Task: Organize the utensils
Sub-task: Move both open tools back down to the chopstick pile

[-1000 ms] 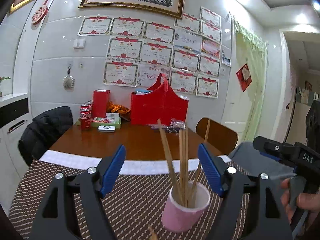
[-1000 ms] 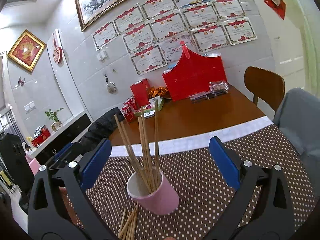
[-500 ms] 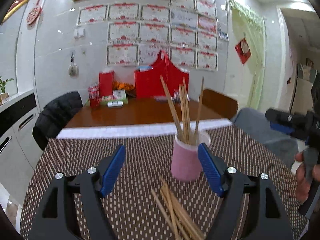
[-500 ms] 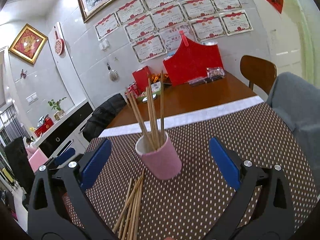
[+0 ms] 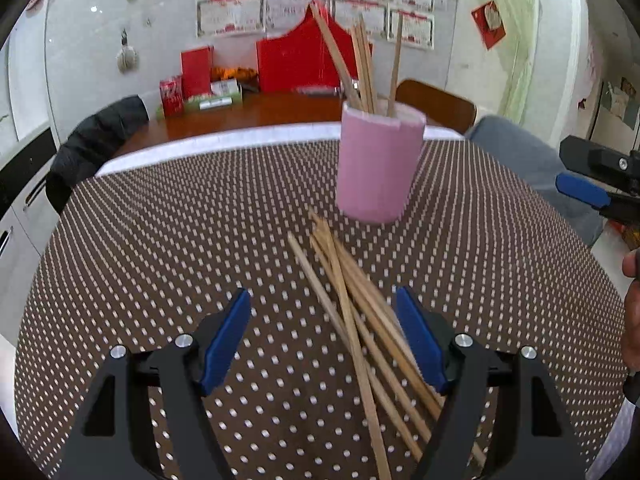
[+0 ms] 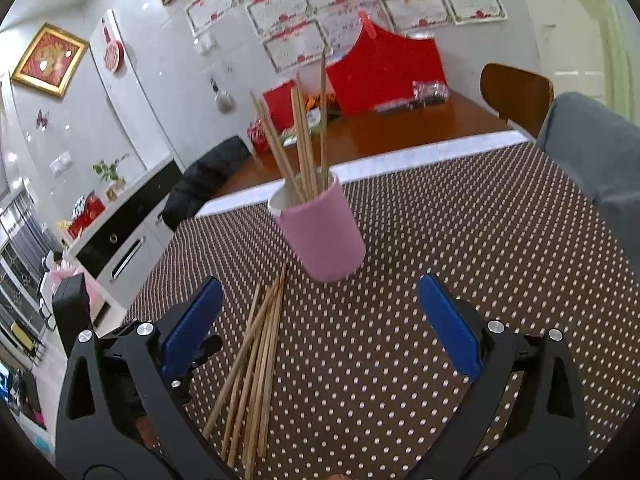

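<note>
Left wrist view
Left gripper (image 5: 323, 342): fingers spread wide, empty, low over the dotted tablecloth (image 5: 160, 240) near its front edge.
Loose chopsticks (image 5: 360, 320): a fanned heap lay flat on the cloth, its near part passing between the spread fingers and closer to the right-hand one; the far tips reached the foot of the cup.
Pink cup (image 5: 378, 168): stood upright toward the far edge of the cloth, right of centre, just beyond the heap.
Chopsticks in cup (image 5: 362, 68): a few stood in it, leaning apart.
Right gripper (image 5: 596, 184): seen only in part at the right edge, off the cloth's right side; whether its fingers were spread could not be told here.

Right wrist view
Right gripper (image 6: 316, 328): fingers spread wide, holding nothing, above the cloth (image 6: 480, 240).
Pink cup (image 6: 322, 230): ahead, centred between the fingers, well apart from both.
Chopsticks in cup (image 6: 304, 140): upright and splayed.
Loose chopsticks (image 6: 256, 354): lay just inside the left finger, tips pointing at the cup's base.
Left gripper (image 6: 72, 308): a dark part showed at the left edge.
</note>
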